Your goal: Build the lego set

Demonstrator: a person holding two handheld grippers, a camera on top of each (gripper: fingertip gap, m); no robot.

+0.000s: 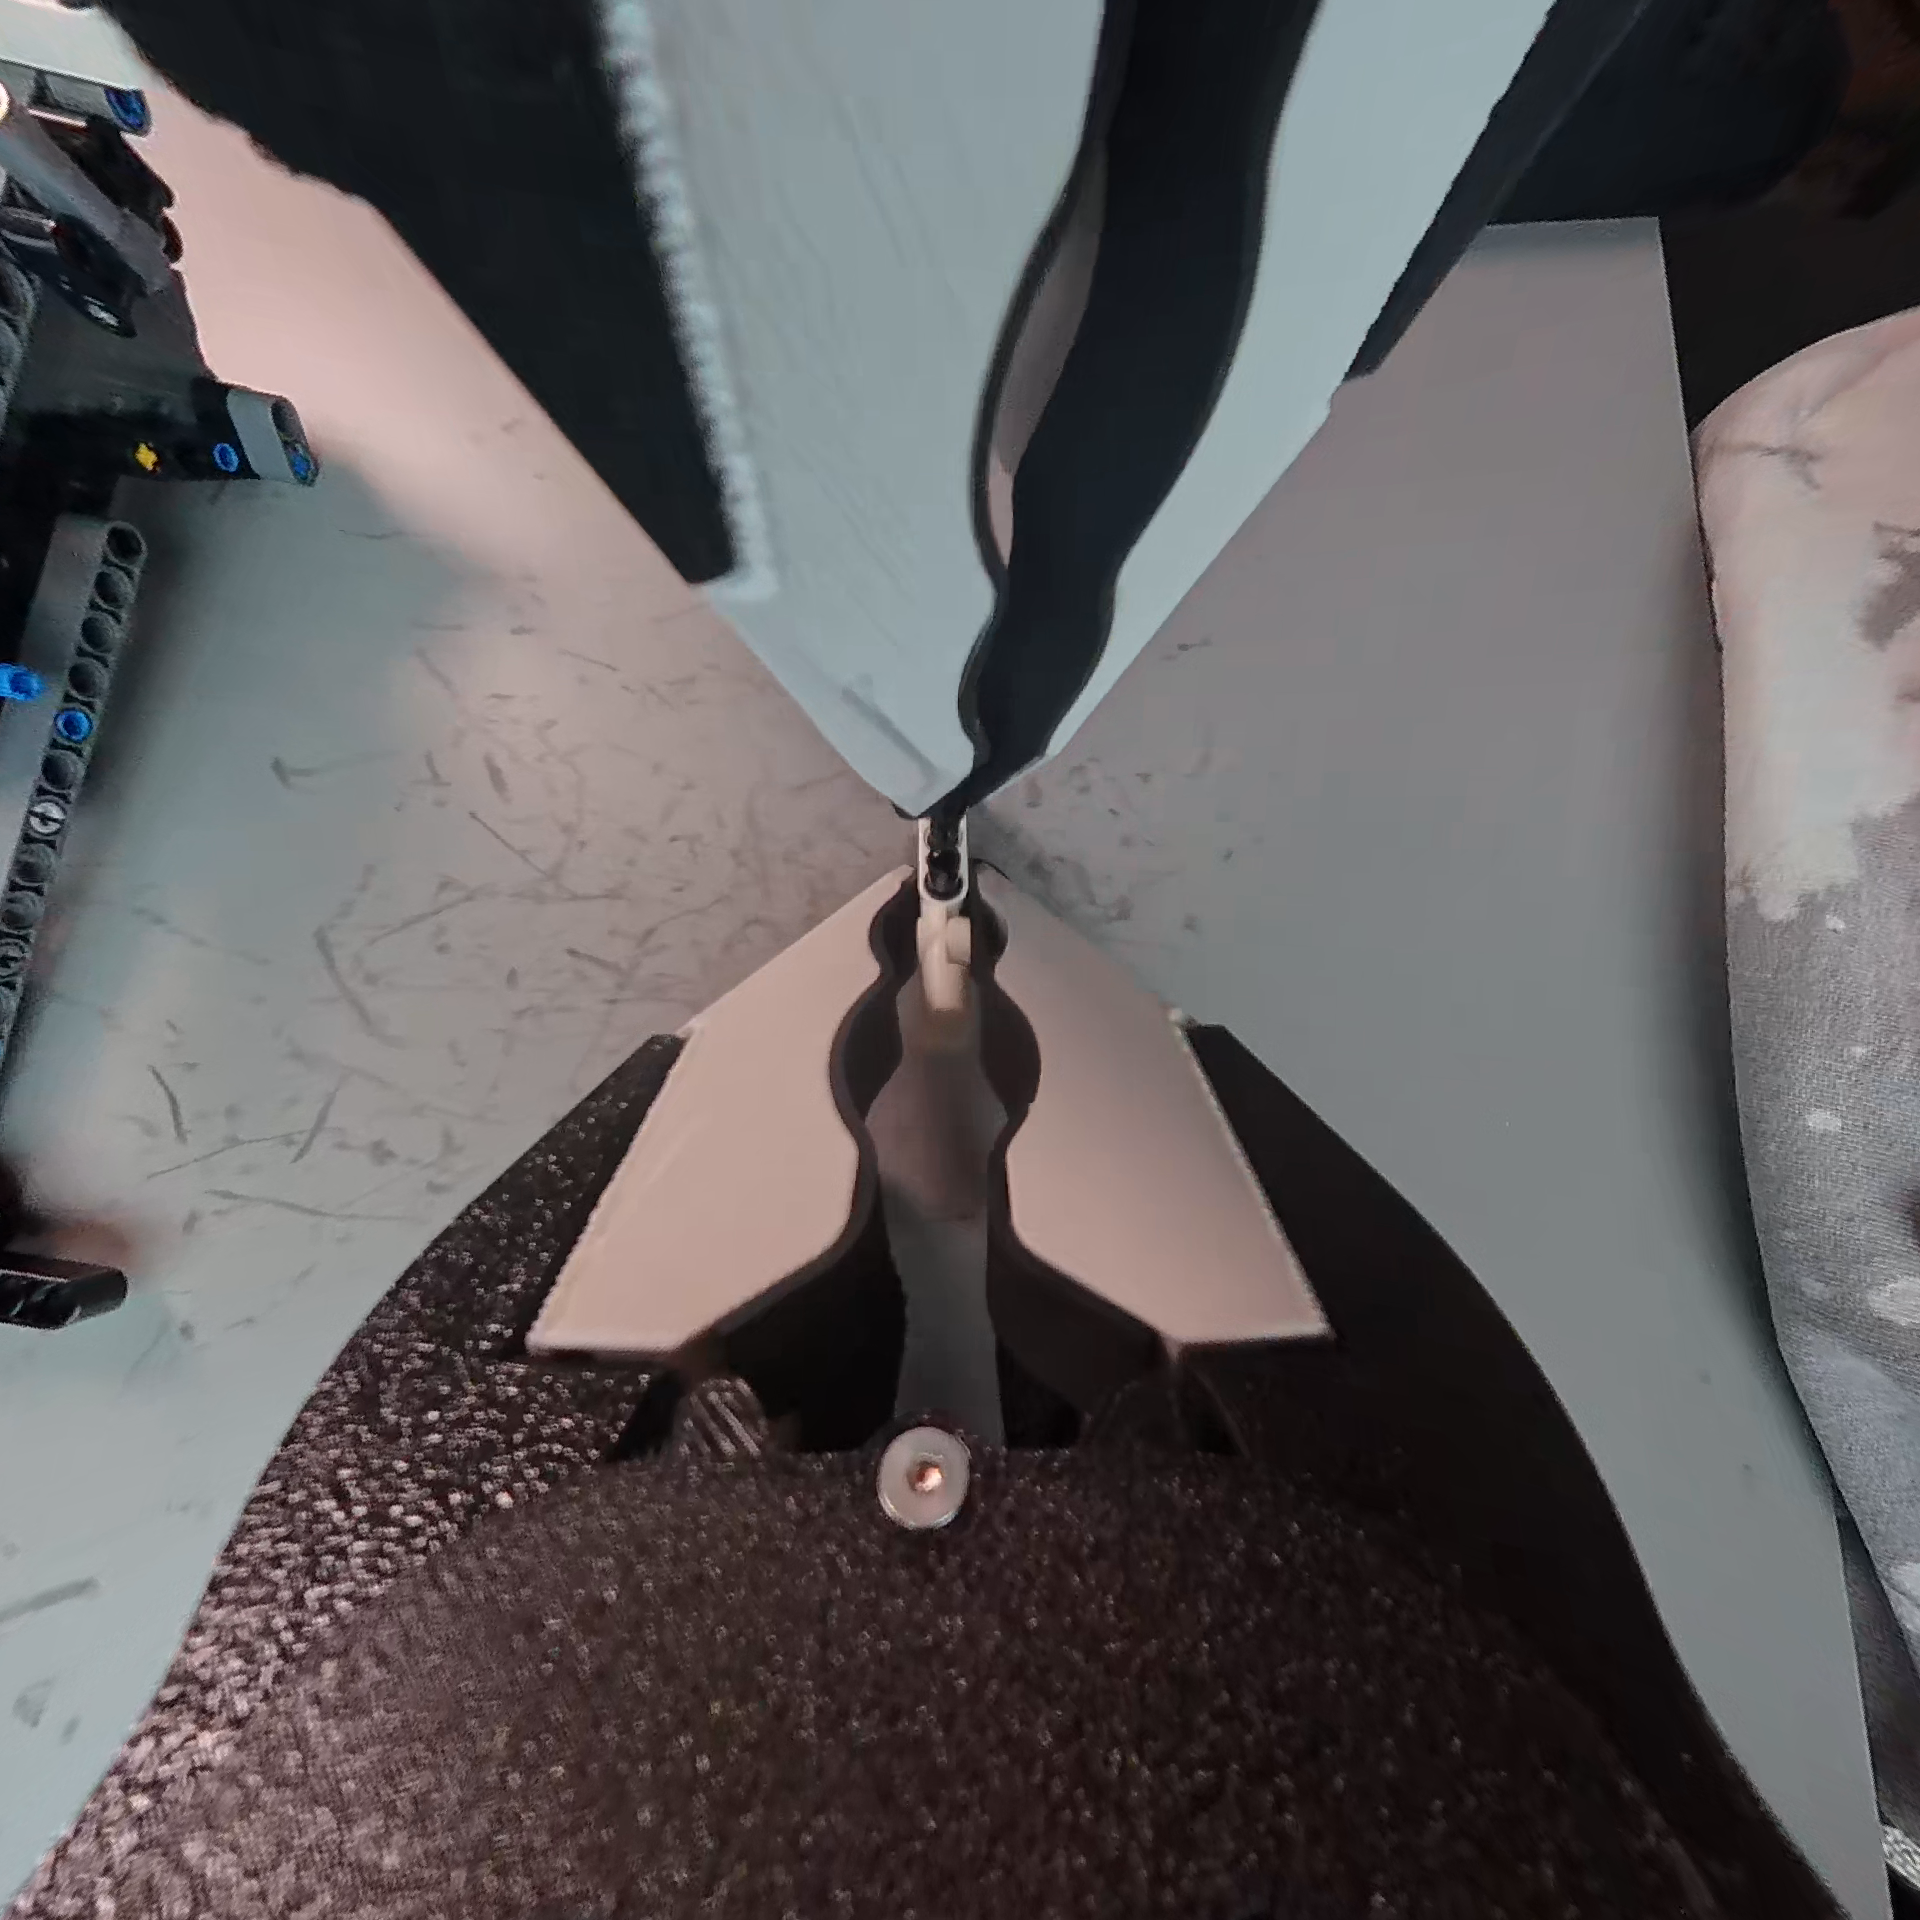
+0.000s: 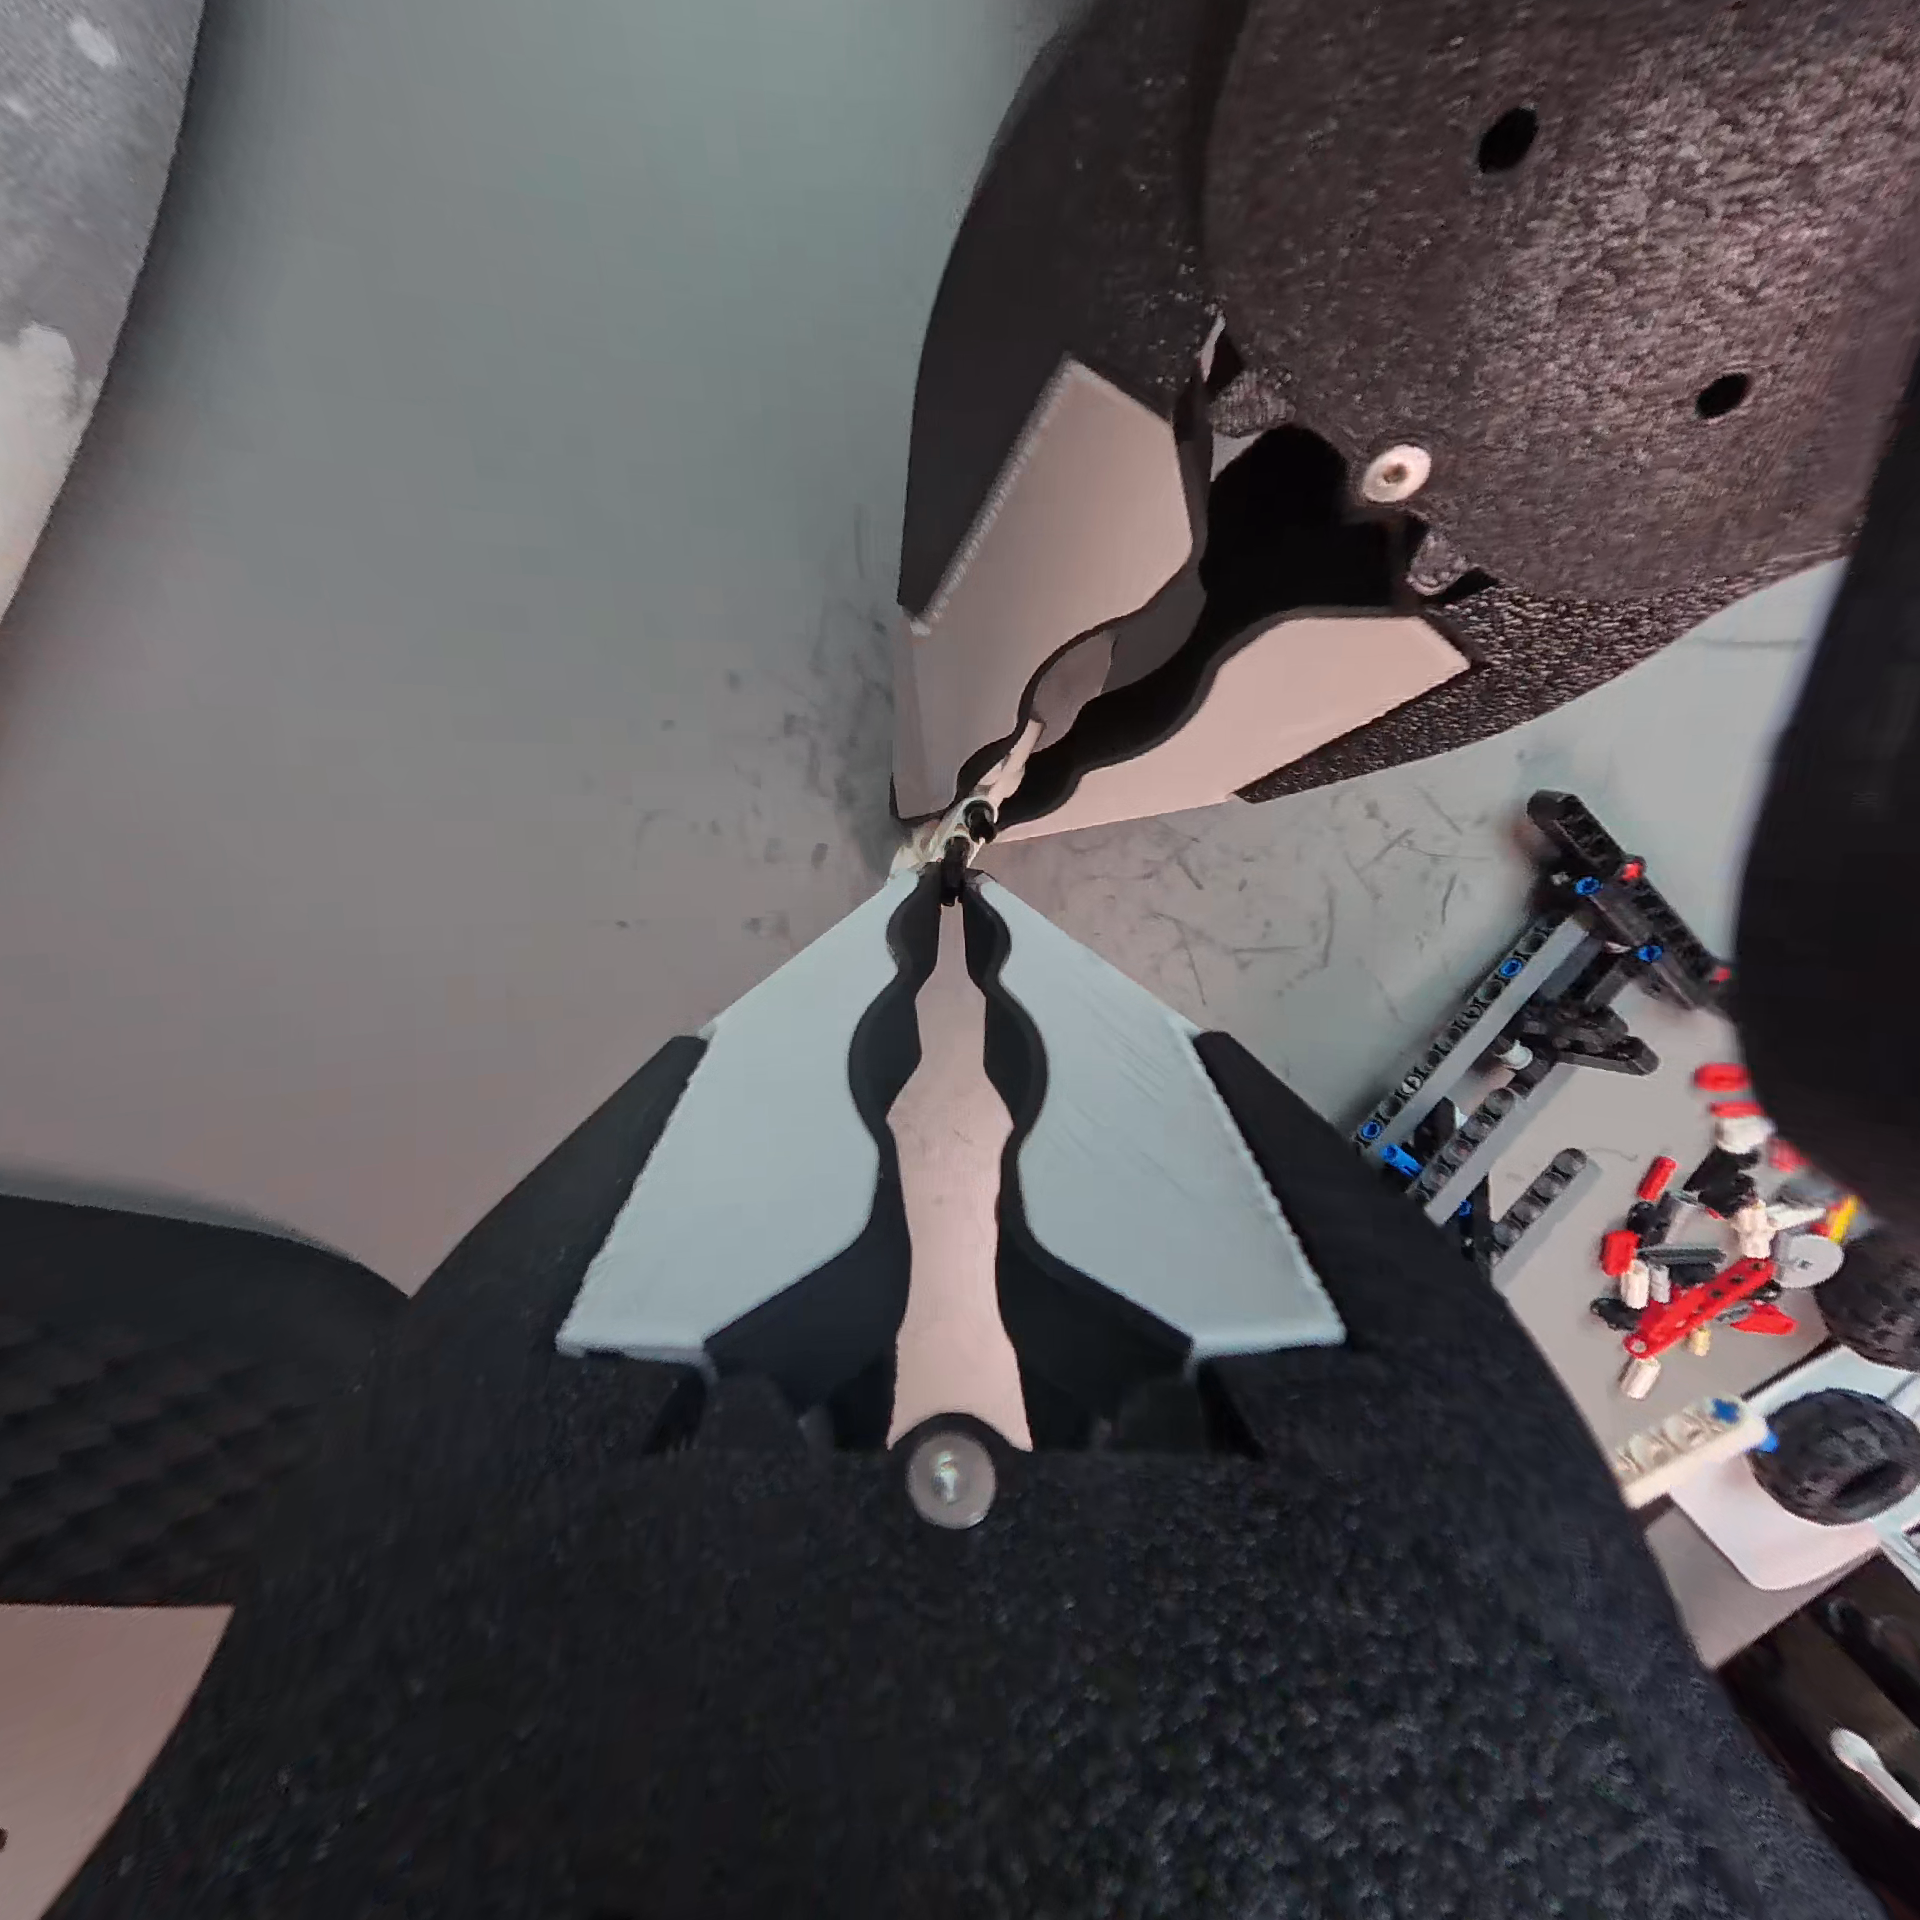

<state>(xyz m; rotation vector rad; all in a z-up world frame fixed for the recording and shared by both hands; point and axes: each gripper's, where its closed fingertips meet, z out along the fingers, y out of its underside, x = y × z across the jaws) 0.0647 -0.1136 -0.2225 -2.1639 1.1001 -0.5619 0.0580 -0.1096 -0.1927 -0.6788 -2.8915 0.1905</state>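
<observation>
My left gripper (image 1: 943,914) clamps a small light-grey holed plastic beam (image 1: 943,860); my right gripper (image 2: 951,883) pinches a tiny black pin (image 2: 950,868) against it. Misalignment could pop either piece onto the scuffed grey table (image 1: 436,831) beneath the beam.

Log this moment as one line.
left hand-held gripper: shut on small grey beam | right hand-held gripper: shut on black pin | tips meeting above table | partly built frame aside

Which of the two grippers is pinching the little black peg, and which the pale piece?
The right gripper, with grey fingers, pinches the black peg. The left gripper, with pinkish fingers, holds the pale piece with holes. They meet tip to tip.
</observation>
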